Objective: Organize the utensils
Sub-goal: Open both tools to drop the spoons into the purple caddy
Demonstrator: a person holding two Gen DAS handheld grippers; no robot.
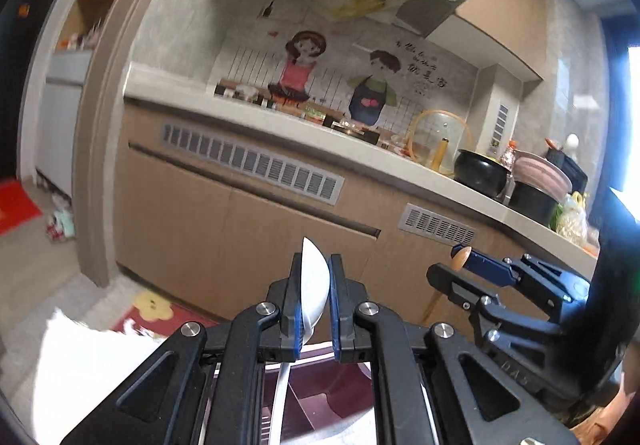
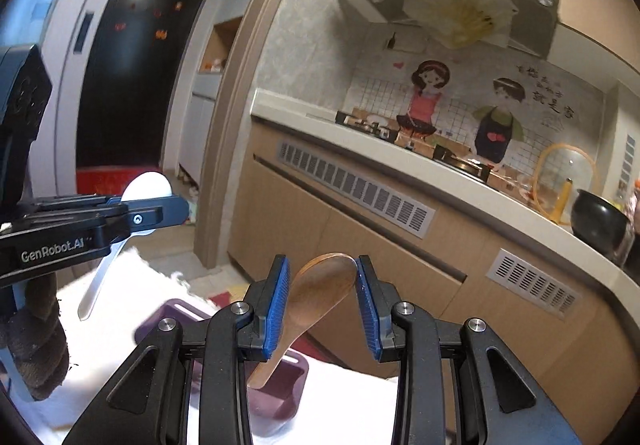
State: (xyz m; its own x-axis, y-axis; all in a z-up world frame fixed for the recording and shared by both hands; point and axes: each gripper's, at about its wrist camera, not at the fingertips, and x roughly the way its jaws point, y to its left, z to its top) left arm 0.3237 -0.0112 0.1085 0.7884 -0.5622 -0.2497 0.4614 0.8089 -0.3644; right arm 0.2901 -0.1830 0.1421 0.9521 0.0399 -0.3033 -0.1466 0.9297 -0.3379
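My left gripper (image 1: 316,261) is shut on the bowl of a white spoon (image 1: 314,285), seen edge-on, with its handle hanging down below the jaws. In the right wrist view the same spoon (image 2: 146,185) sticks out of the left gripper (image 2: 176,211) at the left. My right gripper (image 2: 322,261) is shut on the bowl of a wooden spoon (image 2: 324,293), handle slanting down to the left. Its tip (image 1: 460,258) shows in the right gripper (image 1: 456,265) at the right. A purple divided organizer tray (image 2: 280,393) lies below both grippers on a white surface (image 2: 120,325).
A kitchen counter (image 1: 280,125) with tan cabinets runs across ahead, with a stove, a black pot (image 1: 480,171) and a pink basin (image 1: 540,171) on it. A door frame (image 1: 104,125) stands left. Red mats lie on the floor (image 1: 160,313). A dark sleeve (image 2: 40,345) shows at lower left.
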